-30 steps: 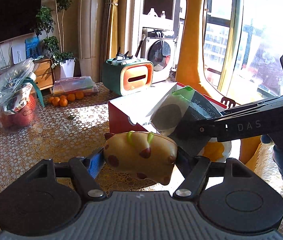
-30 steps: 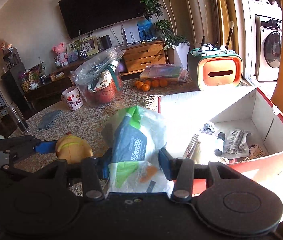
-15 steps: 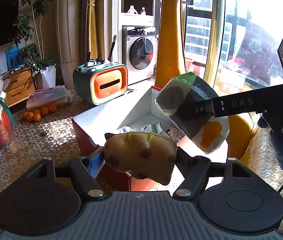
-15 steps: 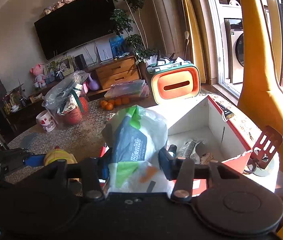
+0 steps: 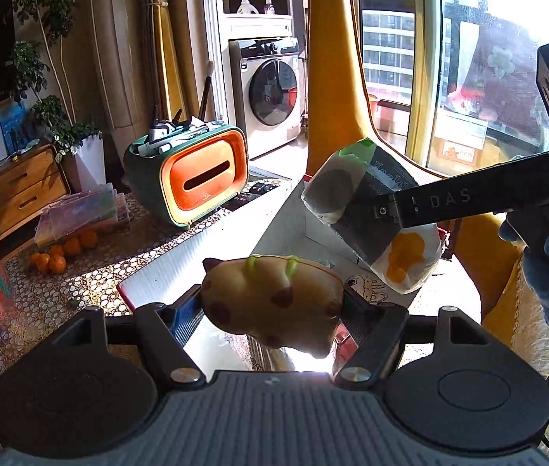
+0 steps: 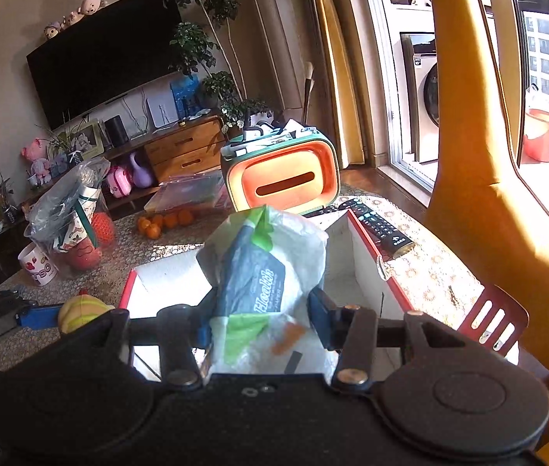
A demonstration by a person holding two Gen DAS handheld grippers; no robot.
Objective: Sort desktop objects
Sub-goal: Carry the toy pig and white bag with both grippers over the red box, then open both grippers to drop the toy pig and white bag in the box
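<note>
The fingers (image 5: 193, 310) of the left gripper (image 5: 272, 306) pinch a squashy spotted toy (image 5: 274, 303) from both sides, and the right gripper (image 6: 262, 318) is clamped on a soft tissue pack (image 6: 262, 272) that bulges up between its pads. Both loads hang in the air over the red-edged cardboard box (image 6: 359, 256), which stands open on the patterned worktop (image 6: 429, 268), just in front of the orange and green organiser (image 6: 286, 182); a remote control (image 6: 379, 225) lies beside the box.

The step in hand looks like dropping both things into the box. To do it well, I would bring each gripper clear of the near wall and fully above the opening before letting go. The toy sits close to the box's edge in the left view, so it needs a little more travel inward. The two grippers are close together, so release one at a time, lowering first so the pack does not bounce out.
</note>
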